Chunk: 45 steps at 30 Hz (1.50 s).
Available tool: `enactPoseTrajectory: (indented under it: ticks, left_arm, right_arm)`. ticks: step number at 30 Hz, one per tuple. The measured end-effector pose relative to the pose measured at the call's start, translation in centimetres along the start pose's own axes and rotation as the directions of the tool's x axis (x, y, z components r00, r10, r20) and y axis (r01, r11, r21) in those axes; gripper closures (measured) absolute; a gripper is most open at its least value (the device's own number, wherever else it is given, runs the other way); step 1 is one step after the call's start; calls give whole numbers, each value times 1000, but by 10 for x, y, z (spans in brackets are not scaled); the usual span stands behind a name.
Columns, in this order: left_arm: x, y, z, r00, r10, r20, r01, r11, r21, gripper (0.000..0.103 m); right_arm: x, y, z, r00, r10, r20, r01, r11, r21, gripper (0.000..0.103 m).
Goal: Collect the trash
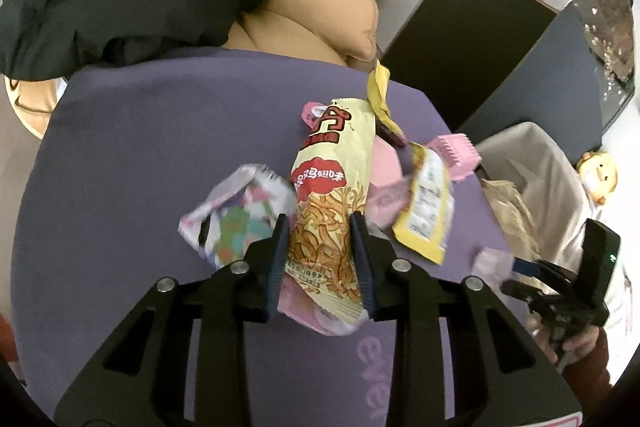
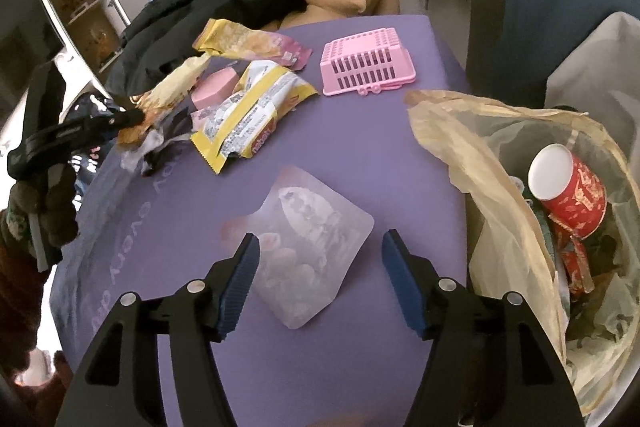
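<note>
Left hand-held gripper [image 1: 322,255]: pads pinching the yellow noodle-snack packet [image 1: 332,195], lifted above the purple table [image 1: 140,147]. Right hand-held gripper [image 2: 318,281]: jaws spread wide, nothing pressed; translucent pouch [image 2: 308,247] lies flat on table between and just beyond fingertips. Lined trash bin [image 2: 472,147] just right of table, red paper cup [image 2: 568,187] inside. Farther: yellow-edged wrapper [image 2: 248,115], then pink basket [image 2: 366,63], upside down

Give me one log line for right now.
left gripper: shut on snack bag | right gripper: open over clear pouch | trash bag: holds red cup
</note>
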<state>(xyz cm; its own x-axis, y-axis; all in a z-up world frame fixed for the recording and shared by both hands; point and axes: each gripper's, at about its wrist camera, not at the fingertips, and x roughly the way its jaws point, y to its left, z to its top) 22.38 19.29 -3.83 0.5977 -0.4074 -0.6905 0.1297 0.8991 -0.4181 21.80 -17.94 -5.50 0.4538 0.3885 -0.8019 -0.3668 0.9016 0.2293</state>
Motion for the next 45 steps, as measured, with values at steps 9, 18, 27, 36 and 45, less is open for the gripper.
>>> enactPoseTrajectory:
  ticks: [9,18,27,36,45]
  left_arm:
    - [-11,-33,-35,996,-45,-73,50,996,75,74]
    - [0,-44,-44,994,-46,-101,56,993,100,66]
    - [-10,-58,-34,999,-17,-29,22,985,170,52]
    - [13,-71,-29,998,50,-33,-41,976,213,52]
    - [37,-88,-29,990,133,-51,-115,959,258,54]
  right_arm:
    - [3,12,-3,999,-41,35,43,996,-76,39]
    - [16,43,-5,987,-156,30,159,960,-232,39]
    - [9,37,-4,997,-62,37,67,986,-151,81]
    - [-20,24,-20,991,3,135,-6,1000,22,97]
    - [-41,14,-31,981,-29,194,17,998,63,97]
